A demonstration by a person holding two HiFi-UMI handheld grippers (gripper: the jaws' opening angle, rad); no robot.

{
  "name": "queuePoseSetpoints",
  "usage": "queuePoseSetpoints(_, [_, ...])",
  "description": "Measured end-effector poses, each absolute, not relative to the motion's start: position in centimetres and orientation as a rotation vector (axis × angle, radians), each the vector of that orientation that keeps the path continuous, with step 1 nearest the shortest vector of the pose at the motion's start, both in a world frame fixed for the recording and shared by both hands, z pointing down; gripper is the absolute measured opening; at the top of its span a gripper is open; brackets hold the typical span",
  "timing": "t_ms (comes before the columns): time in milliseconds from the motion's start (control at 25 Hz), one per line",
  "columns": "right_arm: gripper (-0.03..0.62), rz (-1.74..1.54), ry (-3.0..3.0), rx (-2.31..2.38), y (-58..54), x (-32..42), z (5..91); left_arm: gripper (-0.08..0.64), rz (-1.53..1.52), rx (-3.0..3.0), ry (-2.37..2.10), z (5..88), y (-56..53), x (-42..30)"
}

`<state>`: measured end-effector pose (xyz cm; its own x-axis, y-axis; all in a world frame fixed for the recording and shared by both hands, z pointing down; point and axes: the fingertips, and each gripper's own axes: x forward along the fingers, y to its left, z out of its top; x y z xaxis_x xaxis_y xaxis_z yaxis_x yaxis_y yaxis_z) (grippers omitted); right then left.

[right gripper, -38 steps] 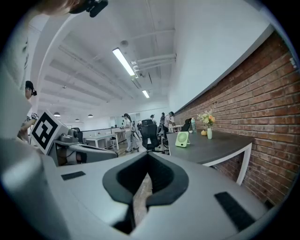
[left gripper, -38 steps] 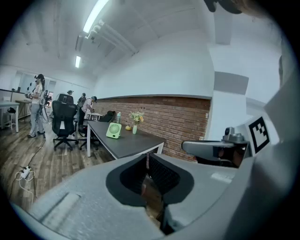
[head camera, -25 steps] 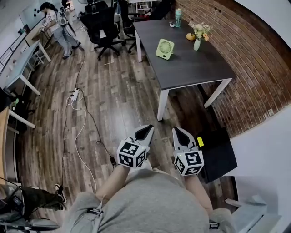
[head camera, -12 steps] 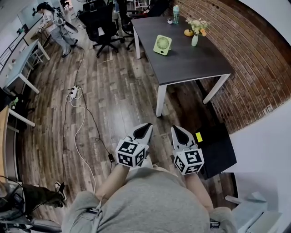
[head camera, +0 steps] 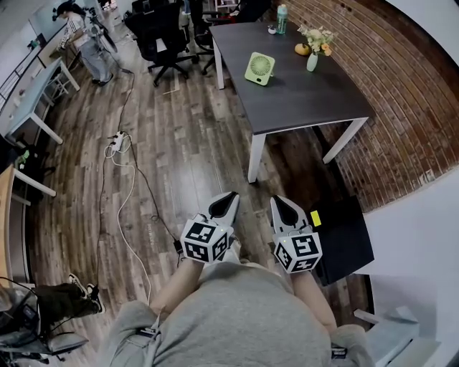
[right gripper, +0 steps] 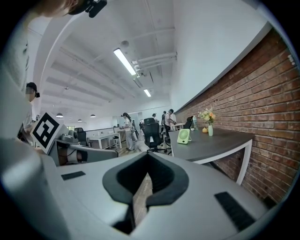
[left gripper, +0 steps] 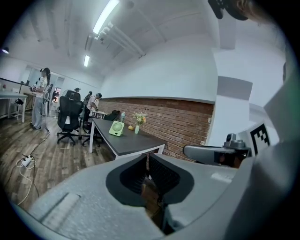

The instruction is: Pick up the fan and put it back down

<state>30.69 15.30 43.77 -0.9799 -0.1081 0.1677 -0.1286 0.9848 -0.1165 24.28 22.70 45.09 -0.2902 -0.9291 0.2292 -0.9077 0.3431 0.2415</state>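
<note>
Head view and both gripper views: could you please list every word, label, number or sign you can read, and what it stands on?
No text can be read in any view.
Cubes on the left gripper and right gripper: square black-and-white patterns, no letters.
Yellow label on the black box: too small to read.
Bottle on the table: label too small.
Fan: no brand legible.

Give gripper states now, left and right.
Left gripper: closed, holding nothing.
Right gripper: closed, holding nothing.
</note>
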Motion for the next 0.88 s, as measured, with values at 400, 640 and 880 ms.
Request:
queuePoseSetpoints(400, [0.002, 0.18, -2.967, 0.185, 11.8, 23.8, 43.8, 0.029, -0.098, 1.639, -2.278, 45.2, 19.1, 17.5])
queuePoseSetpoints(640, [0.002, 0.18, -2.962, 0.201, 8.7, 17.9, 43.7, 0.03, -0.089, 1.649, -2.266, 45.1, 16.0, 11.5])
queuePoseSetpoints(880, [0.002, 0.176, -2.958, 0.211, 6.4, 10.9, 42.6, 0.029, -0.085, 1.663, -2.255, 43.8, 13.6, 4.6])
